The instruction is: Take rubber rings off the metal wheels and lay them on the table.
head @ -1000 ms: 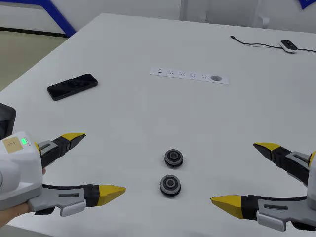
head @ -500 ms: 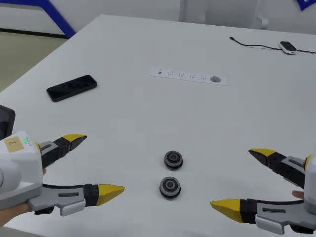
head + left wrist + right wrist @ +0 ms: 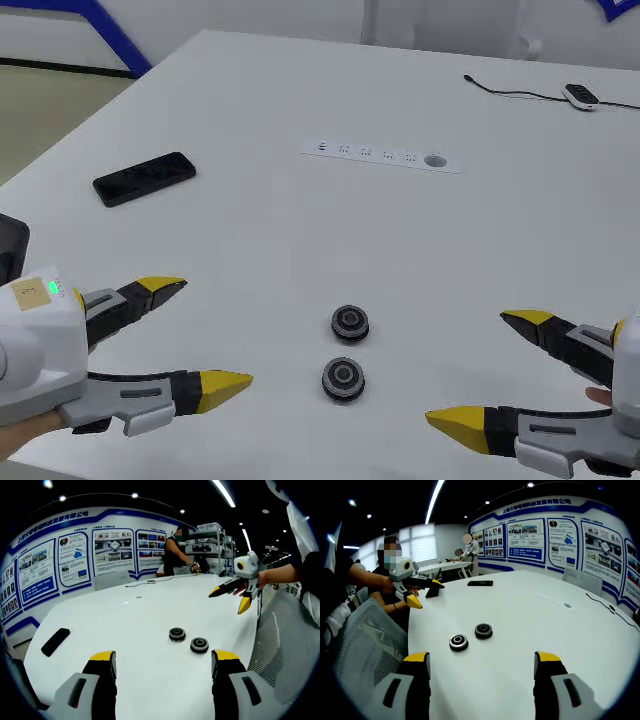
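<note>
White worktop (image 3: 300, 230) lies under both grippers, with a phone (image 3: 144, 177) and a power strip (image 3: 382, 155) well beyond the jaws. Two metal wheels (image 3: 343, 378) are seen flat on it, just beside each other, between the left gripper (image 3: 212, 332) and the right gripper (image 3: 468, 366) and ahead of both pairs of jaws. Both pairs of jaws are spread wide; nothing is held or touched. The dark rubber rings (image 3: 327, 379) appear seated on the wheels, so none is judged removed yet. The step in hand is judged to be the approach. One wheel should be pinned by its hub with one gripper while the ring's outer edge is pinched by the other and peeled off, so that the neighbouring wheel is not knocked.
</note>
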